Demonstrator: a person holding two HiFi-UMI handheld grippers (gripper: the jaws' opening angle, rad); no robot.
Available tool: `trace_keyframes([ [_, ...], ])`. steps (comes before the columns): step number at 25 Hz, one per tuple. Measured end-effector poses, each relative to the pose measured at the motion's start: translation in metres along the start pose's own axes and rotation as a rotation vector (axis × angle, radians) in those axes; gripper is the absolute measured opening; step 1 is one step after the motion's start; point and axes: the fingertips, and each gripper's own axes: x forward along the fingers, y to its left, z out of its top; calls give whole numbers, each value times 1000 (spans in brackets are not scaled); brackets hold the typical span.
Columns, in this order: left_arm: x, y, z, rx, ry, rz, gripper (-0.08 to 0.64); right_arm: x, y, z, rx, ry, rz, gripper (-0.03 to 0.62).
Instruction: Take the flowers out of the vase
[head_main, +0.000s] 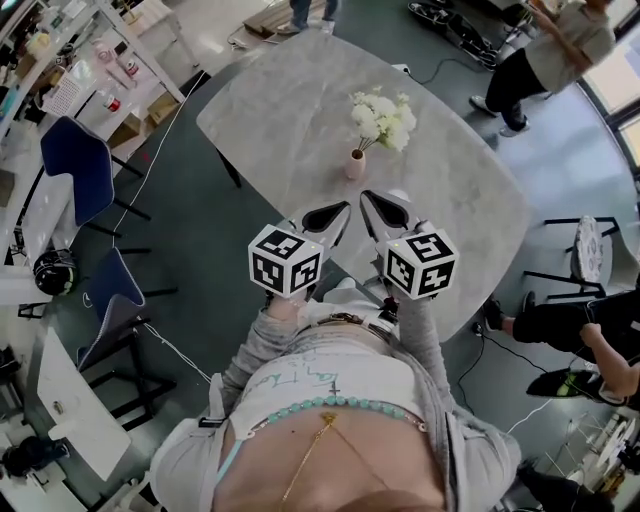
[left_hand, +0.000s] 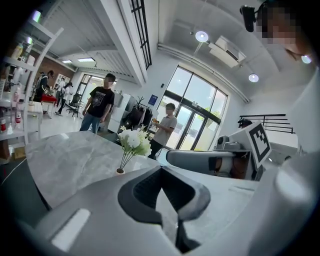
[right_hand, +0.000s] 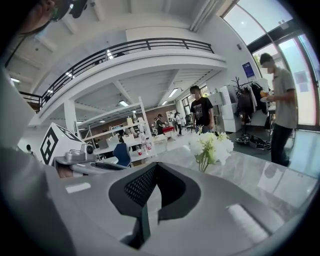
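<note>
Fingers (head_main: 322, 219) of left gripper (head_main: 345, 207) and right gripper (head_main: 366, 197) are clenched empty mid-frame, just below the flowers (head_main: 383, 118) in the vase (head_main: 356, 164).

Lab-like open hall; mezzanine railing (right_hand: 135, 46), glass doors (left_hand: 195, 110), stocked shelves (right_hand: 131, 134)

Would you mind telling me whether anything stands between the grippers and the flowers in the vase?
Nothing visible does: only bare marble tabletop lies between the left gripper, the right gripper and the flowers, which stand in their small vase.

Bare tabletop (head_main: 290, 130) all round vase (head_main: 356, 165); path open.
</note>
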Motion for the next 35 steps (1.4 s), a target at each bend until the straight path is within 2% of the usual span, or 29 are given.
trace_keyframes([
  [8, 18, 0, 8, 21, 25, -50, 0, -6, -20, 5, 32, -25, -68, 26],
  [21, 41, 26, 31, 74, 92, -213, 0, 21, -36, 20, 89, -63, -223, 26],
  [35, 25, 85, 55, 102, 148, -339, 0, 73, -20, 42, 130, -83, -362, 26],
])
